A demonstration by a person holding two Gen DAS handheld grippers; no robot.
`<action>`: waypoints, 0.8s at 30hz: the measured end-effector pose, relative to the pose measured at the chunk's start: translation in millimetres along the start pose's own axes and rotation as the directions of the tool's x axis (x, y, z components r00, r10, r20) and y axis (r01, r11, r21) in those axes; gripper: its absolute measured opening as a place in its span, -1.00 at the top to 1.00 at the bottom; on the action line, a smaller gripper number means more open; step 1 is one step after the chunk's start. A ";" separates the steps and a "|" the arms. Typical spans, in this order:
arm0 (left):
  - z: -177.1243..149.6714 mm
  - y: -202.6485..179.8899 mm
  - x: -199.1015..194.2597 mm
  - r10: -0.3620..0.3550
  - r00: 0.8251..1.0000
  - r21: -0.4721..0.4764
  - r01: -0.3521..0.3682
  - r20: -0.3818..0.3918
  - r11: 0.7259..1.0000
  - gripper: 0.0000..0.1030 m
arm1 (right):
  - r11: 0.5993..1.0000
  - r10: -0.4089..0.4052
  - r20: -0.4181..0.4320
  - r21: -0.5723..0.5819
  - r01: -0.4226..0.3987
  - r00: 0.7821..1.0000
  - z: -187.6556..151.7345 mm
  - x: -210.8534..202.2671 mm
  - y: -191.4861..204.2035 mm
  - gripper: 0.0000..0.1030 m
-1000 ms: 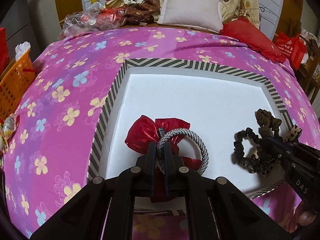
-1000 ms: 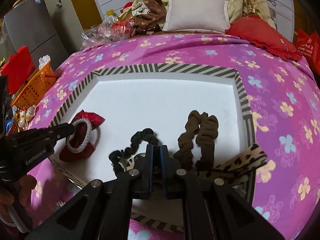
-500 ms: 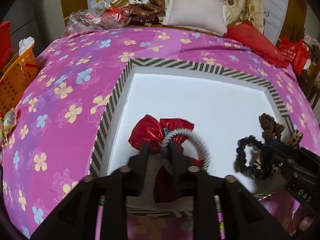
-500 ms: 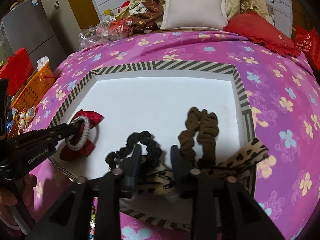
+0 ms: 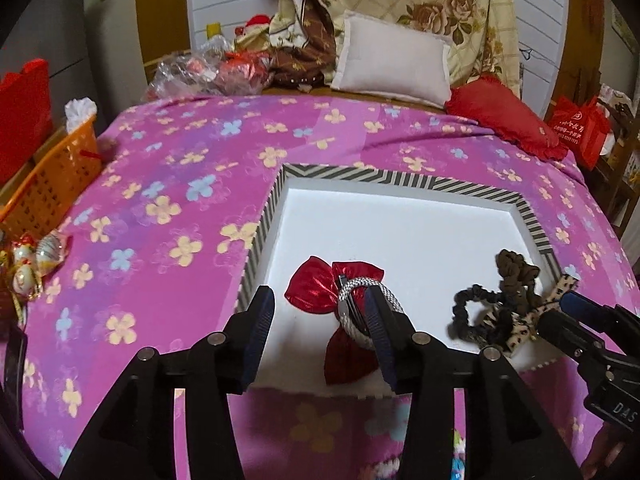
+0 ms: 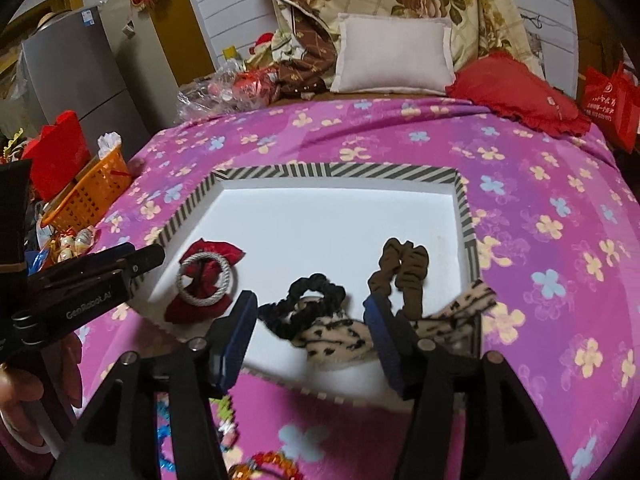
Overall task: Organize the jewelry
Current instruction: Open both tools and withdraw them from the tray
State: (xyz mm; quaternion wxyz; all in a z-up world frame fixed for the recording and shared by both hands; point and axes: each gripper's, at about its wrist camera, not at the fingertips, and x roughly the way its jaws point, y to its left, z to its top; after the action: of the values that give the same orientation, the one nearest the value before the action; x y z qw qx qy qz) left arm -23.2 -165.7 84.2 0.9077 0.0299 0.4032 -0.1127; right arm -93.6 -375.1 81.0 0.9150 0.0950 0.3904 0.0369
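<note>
The left gripper (image 5: 318, 322) has its two fingers wide apart and holds nothing; its right finger (image 5: 380, 332) stands in front of the silver braided ring (image 6: 205, 280), and I cannot tell if it touches the ring. This ring lies on a shiny red bow (image 5: 316, 290) at the near left part of the white tray (image 6: 320, 220), which has a striped black and cream rim and rests on the pink flowered bedcover (image 5: 168, 184). The right gripper (image 6: 310, 332) is also spread open and empty, above the near edge of the tray. Between its fingers lie a black scrunchie (image 6: 308, 304) and a leopard-print hair band (image 6: 336, 338), which touch each other. Just beside them, further to the right, a brown scrunchie (image 6: 404, 268) lies on the white floor of the tray. At the head of the bed there are a white pillow (image 5: 394, 68) and a red cushion (image 5: 504, 118), and an orange basket (image 5: 52, 176) stands at the left side of the bed
</note>
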 end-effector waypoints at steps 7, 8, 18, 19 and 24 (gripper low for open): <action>-20.1 1.3 -36.9 0.005 0.999 0.003 -0.006 0.036 1.000 0.51 | 1.000 -0.016 0.029 -0.013 0.017 0.999 -22.5 -37.8 14.9 -0.33; -25.3 0.3 -42.1 0.011 0.999 0.011 -0.012 0.037 1.000 0.51 | 1.000 -0.014 0.029 -0.014 0.015 0.999 -27.5 -42.5 16.7 -0.34; -64.4 -6.4 -75.5 0.019 0.999 0.049 -0.022 0.049 0.999 0.51 | 0.999 -0.039 0.024 -0.011 0.039 0.999 -64.5 -75.5 22.7 -0.35; -66.9 -5.7 -77.9 0.016 0.999 0.043 -0.018 0.049 0.999 0.51 | 0.999 -0.043 0.026 -0.008 0.043 0.999 -67.2 -78.6 22.6 -0.36; -78.3 -4.0 -88.6 0.008 0.999 0.036 -0.010 0.052 0.999 0.51 | 0.998 -0.058 0.024 -0.005 0.058 0.998 -81.1 -90.5 22.3 -0.43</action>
State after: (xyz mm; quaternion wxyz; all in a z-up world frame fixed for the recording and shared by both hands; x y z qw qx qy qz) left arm -138.5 -142.2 97.1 0.9176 0.0454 0.3773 -0.1169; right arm -214.6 -354.2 94.6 0.9205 0.0812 0.3819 0.0104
